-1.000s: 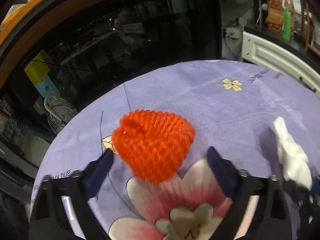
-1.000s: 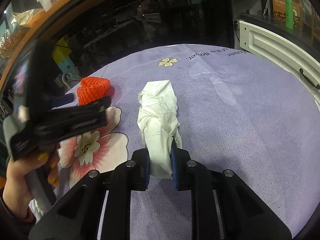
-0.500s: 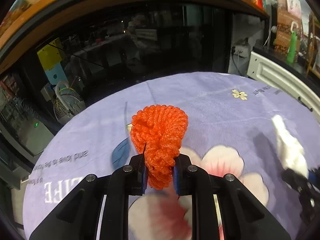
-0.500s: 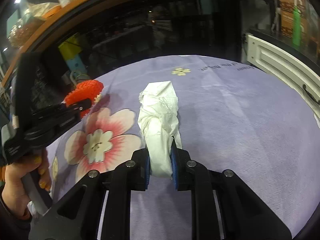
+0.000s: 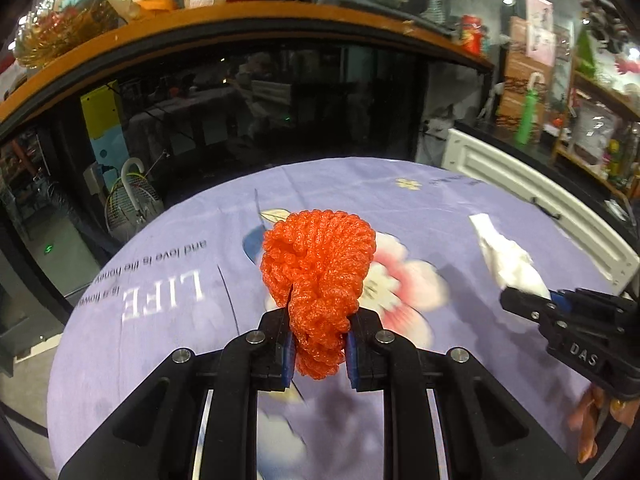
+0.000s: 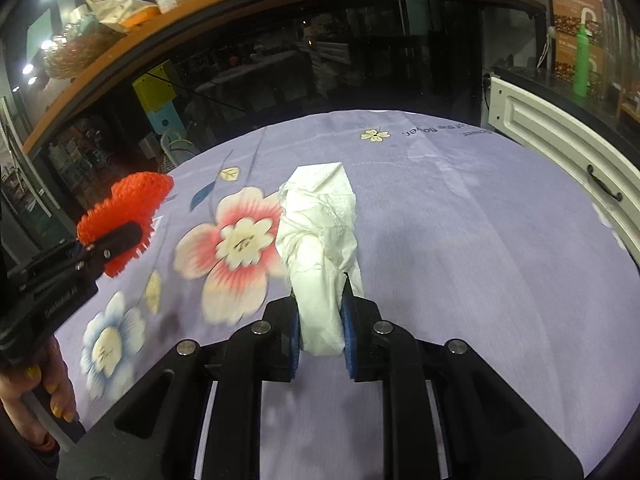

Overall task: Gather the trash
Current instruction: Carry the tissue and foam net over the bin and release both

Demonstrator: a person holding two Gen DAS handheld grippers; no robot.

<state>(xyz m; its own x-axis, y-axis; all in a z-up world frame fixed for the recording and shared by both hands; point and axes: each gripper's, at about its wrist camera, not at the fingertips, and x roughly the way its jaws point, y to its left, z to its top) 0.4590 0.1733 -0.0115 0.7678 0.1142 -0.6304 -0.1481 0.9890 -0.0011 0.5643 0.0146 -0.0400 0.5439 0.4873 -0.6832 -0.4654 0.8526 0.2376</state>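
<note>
An orange foam net point(image 5: 318, 276) is pinched between the blue pads of my left gripper point(image 5: 318, 350), which is shut on it and holds it above the purple flowered tablecloth point(image 5: 160, 320). A crumpled white tissue point(image 6: 320, 248) sticks up from my right gripper point(image 6: 321, 334), shut on its lower end. In the left wrist view the tissue point(image 5: 508, 258) and the right gripper point(image 5: 532, 300) show at the right edge. The right wrist view has the orange net point(image 6: 124, 210) and the left gripper point(image 6: 114, 246) at the left, with a hand point(image 6: 36, 396) below.
The round table ends at a dark glass front with an orange-edged shelf point(image 5: 248, 20) above it that carries cups and wrappers. A white panel with a black handle point(image 6: 560, 152) runs along the table's right side.
My left gripper closed on the orange net and lifted it off the cloth. Both grippers rose and drew back, each with its piece, so more of the table shows.
</note>
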